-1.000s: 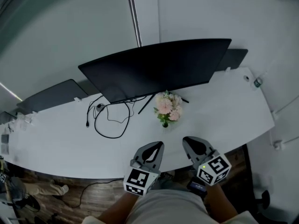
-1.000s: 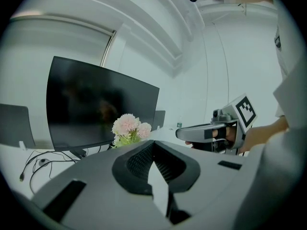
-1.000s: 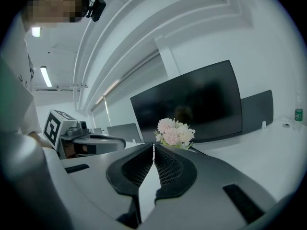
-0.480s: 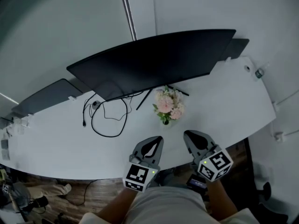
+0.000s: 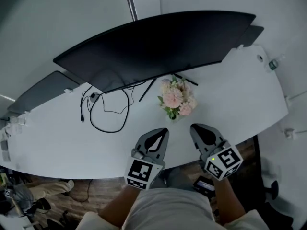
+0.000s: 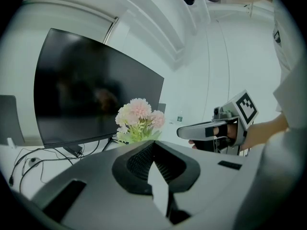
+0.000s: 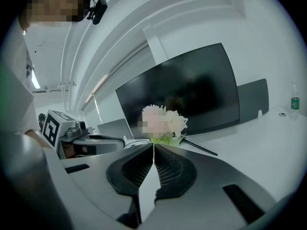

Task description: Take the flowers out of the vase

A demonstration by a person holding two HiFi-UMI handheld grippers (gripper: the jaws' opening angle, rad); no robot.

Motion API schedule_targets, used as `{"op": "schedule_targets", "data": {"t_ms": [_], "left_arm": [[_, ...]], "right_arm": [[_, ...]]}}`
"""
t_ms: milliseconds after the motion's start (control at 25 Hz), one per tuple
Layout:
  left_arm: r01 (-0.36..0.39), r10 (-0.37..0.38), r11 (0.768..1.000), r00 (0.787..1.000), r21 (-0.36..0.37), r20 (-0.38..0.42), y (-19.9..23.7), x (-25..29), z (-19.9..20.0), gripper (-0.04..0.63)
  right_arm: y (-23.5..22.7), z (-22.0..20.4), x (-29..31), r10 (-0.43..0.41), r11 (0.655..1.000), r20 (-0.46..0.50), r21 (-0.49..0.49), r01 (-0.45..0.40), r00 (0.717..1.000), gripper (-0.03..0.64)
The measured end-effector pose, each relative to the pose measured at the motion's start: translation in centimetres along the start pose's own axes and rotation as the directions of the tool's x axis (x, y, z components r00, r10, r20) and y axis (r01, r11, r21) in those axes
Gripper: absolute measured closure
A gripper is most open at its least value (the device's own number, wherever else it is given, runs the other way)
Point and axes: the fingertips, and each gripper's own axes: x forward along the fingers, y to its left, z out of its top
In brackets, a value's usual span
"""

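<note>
A bunch of pink and cream flowers [image 5: 176, 98] with green leaves stands in a small dark vase [image 5: 171, 115] on the white desk [image 5: 230, 104], just in front of the monitor. My left gripper [image 5: 162, 132] is shut and empty at the desk's near edge, short of the flowers and slightly left of them. My right gripper [image 5: 196, 128] is shut and empty beside it, slightly right of the flowers. The flowers [image 6: 138, 119] rise just beyond the closed jaws in the left gripper view, and the flowers [image 7: 163, 121] do the same in the right gripper view. The vase is hidden in both.
A wide dark curved monitor [image 5: 153, 47] spans the back of the desk, with a second dark panel [image 5: 43, 92] at its left. A looped black cable [image 5: 108, 111] lies left of the flowers. A small bottle [image 5: 273, 63] stands at the far right corner.
Both grippers have moved forward and a little lower toward the desk edge and the flowers, still shut. The flowers look larger and nearer in the head view.
</note>
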Motion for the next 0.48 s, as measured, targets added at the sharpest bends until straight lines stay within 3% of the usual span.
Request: {"op": "schedule_targets", "data": {"t_ms": [480], "left_arm": [[0.007, -0.007, 1.000, 0.999, -0.013, -0.034, 1.2, 1.5, -2.3, 0.592]], "right_arm": [[-1.3, -2.7, 2.4, -0.012, 1.000, -0.027, 0.017, 0.012, 1.000, 0.584]]}}
